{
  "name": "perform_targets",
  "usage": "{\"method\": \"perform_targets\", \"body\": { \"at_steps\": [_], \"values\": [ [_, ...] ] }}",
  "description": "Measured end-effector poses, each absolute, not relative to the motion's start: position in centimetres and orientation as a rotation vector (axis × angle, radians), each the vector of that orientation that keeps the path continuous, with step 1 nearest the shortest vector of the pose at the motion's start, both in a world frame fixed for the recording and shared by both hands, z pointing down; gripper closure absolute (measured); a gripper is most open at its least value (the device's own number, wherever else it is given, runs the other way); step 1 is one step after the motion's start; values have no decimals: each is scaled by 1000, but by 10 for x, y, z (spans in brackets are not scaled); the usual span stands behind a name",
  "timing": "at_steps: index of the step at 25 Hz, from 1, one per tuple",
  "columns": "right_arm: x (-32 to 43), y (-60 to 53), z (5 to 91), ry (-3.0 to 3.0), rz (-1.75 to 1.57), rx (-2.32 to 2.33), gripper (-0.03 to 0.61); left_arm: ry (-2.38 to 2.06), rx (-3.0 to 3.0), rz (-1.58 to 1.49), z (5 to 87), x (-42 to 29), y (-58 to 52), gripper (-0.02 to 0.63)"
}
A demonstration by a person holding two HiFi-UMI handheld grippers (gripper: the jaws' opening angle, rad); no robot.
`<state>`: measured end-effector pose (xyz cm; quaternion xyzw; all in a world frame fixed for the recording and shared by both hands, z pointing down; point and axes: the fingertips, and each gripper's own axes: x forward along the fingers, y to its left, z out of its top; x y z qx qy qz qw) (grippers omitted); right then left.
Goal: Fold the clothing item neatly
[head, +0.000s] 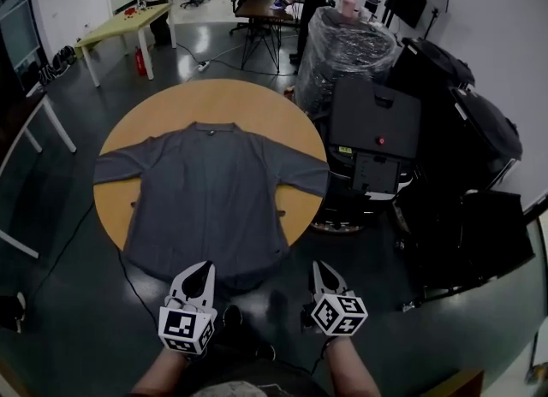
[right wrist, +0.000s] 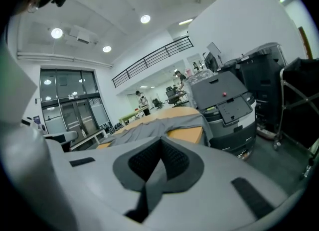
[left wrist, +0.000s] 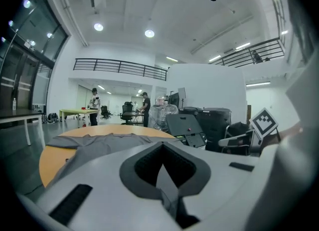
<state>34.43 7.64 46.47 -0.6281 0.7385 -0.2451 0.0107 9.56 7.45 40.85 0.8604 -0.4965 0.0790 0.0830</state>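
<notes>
Left gripper (head: pixel 205 267) clenched, empty, tips at the hem of the grey shirt (head: pixel 210 190). Right gripper (head: pixel 319 267) clenched too, nothing in it, hem corner just to its left. Shirt lies flat ahead of both on round table (head: pixel 214 96), sleeves spread, hem hanging off near edge.

The grey long-sleeved shirt (head: pixel 210 198) lies spread on the round wooden table (head: pixel 227 100) at frame centre, hem apparently overhanging the lower edge. A black box-shaped cabinet (head: pixel 374 121) stands right of the table.
</notes>
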Motion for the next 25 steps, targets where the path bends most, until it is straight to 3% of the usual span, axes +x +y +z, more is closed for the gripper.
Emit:
{"method": "perform_targets", "body": {
  "at_steps": [13,25],
  "values": [
    [351,-16,476,2123,-792,-2199,589,-1196,2620,278,436,116,-45,606],
    [446,-59,512,1974,-700,-2359,589,-1198,2568,343,453,181,-94,606]
  ]
}}
